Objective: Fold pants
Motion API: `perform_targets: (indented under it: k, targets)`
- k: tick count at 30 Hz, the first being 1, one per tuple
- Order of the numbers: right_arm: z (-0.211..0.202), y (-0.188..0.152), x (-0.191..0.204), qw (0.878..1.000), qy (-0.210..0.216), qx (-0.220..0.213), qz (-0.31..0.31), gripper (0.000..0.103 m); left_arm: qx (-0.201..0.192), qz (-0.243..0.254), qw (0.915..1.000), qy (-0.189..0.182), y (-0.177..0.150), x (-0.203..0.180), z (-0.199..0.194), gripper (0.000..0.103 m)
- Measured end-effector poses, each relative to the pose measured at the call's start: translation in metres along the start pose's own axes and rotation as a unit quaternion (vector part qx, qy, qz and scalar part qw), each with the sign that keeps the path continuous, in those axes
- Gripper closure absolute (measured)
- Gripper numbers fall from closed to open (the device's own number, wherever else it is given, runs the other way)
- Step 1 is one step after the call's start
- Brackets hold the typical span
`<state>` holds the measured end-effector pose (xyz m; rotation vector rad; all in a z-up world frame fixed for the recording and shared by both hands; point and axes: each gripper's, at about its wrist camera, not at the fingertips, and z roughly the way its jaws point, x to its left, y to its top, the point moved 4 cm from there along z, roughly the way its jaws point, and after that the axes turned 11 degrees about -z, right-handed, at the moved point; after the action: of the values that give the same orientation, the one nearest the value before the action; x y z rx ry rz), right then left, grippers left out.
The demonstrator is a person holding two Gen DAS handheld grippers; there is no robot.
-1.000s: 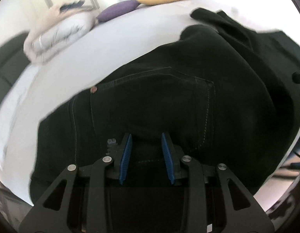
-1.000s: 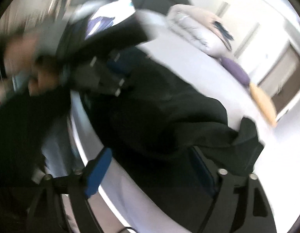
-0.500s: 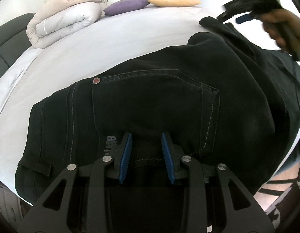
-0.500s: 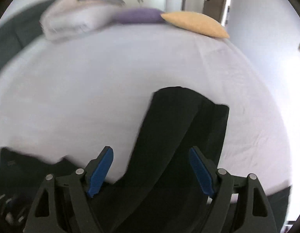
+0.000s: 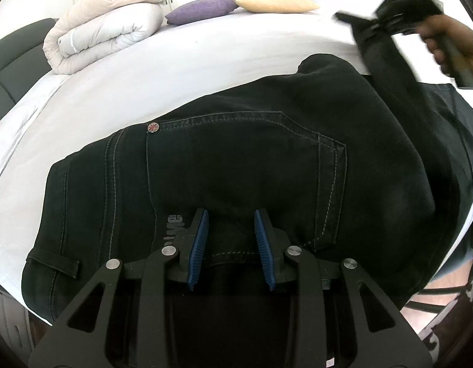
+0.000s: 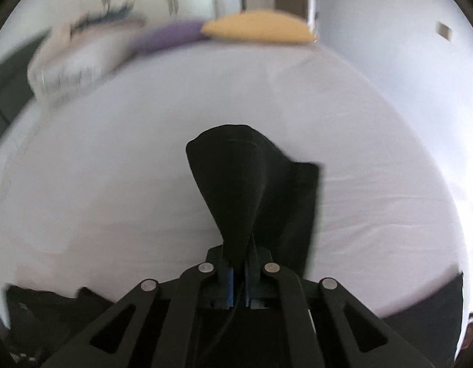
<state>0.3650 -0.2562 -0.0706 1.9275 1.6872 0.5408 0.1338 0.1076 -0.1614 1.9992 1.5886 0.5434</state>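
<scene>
The black pants (image 5: 236, 159) lie on the white bed (image 5: 175, 70), with the waist part near the bed's edge and the back pocket (image 5: 245, 165) facing up. The left tool (image 5: 232, 242) is at the waistband, its blue pads (image 5: 199, 239) on either side of a fold of cloth with a gap between them; I cannot tell if they really pinch the cloth. The right tool (image 6: 239, 285) is closed on the end of one pant leg (image 6: 245, 190), and the leg end stands up in front of it above the sheet. In the left view the right hand (image 5: 451, 46) holds this tool up on the right side, and the leg hangs from it to the rest of the pants. At the far side of the bed there are a rolled duvet (image 5: 104, 36), a purple cushion (image 5: 202, 10) and a yellow cushion (image 5: 276, 2).
</scene>
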Motion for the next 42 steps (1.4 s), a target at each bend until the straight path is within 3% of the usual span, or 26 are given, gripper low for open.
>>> perform_targets:
  k: [3, 5, 7, 10, 12, 14, 15, 17, 19, 21, 24, 26, 27, 31, 33, 34, 37, 39, 40, 42]
  targets:
    - [-0.049, -0.021, -0.057, 0.994, 0.044, -0.054, 0.089, 0.098, 0.004, -0.002, 1.0, 0.0, 0.001, -0.001, -0.001, 0.073]
    - [-0.085, -0.056, -0.099, 0.982, 0.06, -0.087, 0.159, 0.098, 0.007, -0.004, 1.0, 0.0, 0.002, 0.0, -0.001, 0.073]
    - [-0.107, -0.098, -0.139, 0.964, 0.073, -0.11, 0.231, 0.098, 0.008, -0.011, 0.9999, -0.001, 0.003, 0.0, -0.001, 0.072]
    - [-0.112, -0.181, -0.194, 0.931, 0.068, -0.102, 0.342, 0.096, 0.012, -0.03, 0.9995, -0.003, 0.006, 0.002, -0.001, 0.072]
    - [-0.101, -0.232, -0.213, 0.908, 0.086, -0.073, 0.403, 0.088, 0.016, -0.034, 0.9993, 0.002, 0.009, 0.001, 0.0, 0.072]
    - [-0.1, -0.265, -0.215, 0.887, 0.113, -0.086, 0.439, 0.074, 0.022, -0.039, 0.999, 0.008, 0.011, 0.001, -0.001, 0.072]
    - [-0.102, -0.269, -0.217, 0.881, 0.123, -0.103, 0.444, 0.068, 0.025, -0.041, 0.9988, 0.01, 0.012, 0.001, -0.002, 0.07]
    - [-0.109, -0.269, -0.219, 0.877, 0.125, -0.139, 0.443, 0.033, 0.031, -0.054, 0.9979, 0.016, 0.014, 0.003, -0.004, 0.055]
    - [-0.115, -0.26, -0.223, 0.873, 0.132, -0.17, 0.437, 0.018, 0.035, -0.068, 0.997, 0.014, 0.014, 0.004, -0.006, 0.043]
    - [-0.113, -0.255, -0.225, 0.866, 0.147, -0.183, 0.441, 0.018, 0.037, -0.077, 0.9963, 0.007, 0.012, 0.004, -0.009, 0.039]
    - [-0.097, -0.26, -0.233, 0.829, 0.192, -0.184, 0.492, 0.018, 0.038, -0.078, 0.9961, 0.011, 0.008, 0.004, -0.011, 0.036]
    - [-0.09, -0.262, -0.24, 0.814, 0.207, -0.185, 0.51, 0.019, 0.038, -0.075, 0.9963, 0.015, 0.008, 0.003, -0.011, 0.036]
    - [-0.094, -0.259, -0.255, 0.816, 0.206, -0.18, 0.509, 0.019, 0.039, -0.074, 0.9964, 0.016, 0.008, 0.002, -0.011, 0.036]
    - [-0.093, -0.244, -0.257, 0.848, 0.181, -0.143, 0.477, 0.025, 0.042, -0.071, 0.9963, 0.022, 0.01, -0.001, -0.008, 0.033]
    - [-0.087, -0.236, -0.258, 0.861, 0.171, -0.117, 0.464, 0.051, 0.042, -0.073, 0.9962, 0.022, 0.011, -0.004, -0.007, 0.033]
    - [-0.079, -0.23, -0.258, 0.872, 0.164, -0.09, 0.453, 0.094, 0.041, -0.074, 0.9962, 0.022, 0.011, -0.004, -0.007, 0.033]
    - [-0.065, -0.21, -0.25, 0.892, 0.154, -0.038, 0.423, 0.097, 0.04, -0.076, 0.9961, 0.02, 0.012, -0.006, -0.006, 0.032]
    - [-0.065, -0.171, -0.234, 0.913, 0.162, -0.026, 0.373, 0.097, 0.042, -0.079, 0.9958, 0.017, 0.014, -0.005, -0.005, 0.031]
    - [-0.07, -0.149, -0.225, 0.92, 0.174, -0.032, 0.351, 0.098, 0.044, -0.08, 0.9957, 0.016, 0.015, -0.004, -0.004, 0.031]
    - [-0.103, -0.094, -0.212, 0.923, 0.212, -0.098, 0.307, 0.098, 0.048, -0.081, 0.9955, 0.015, 0.016, -0.002, -0.004, 0.031]
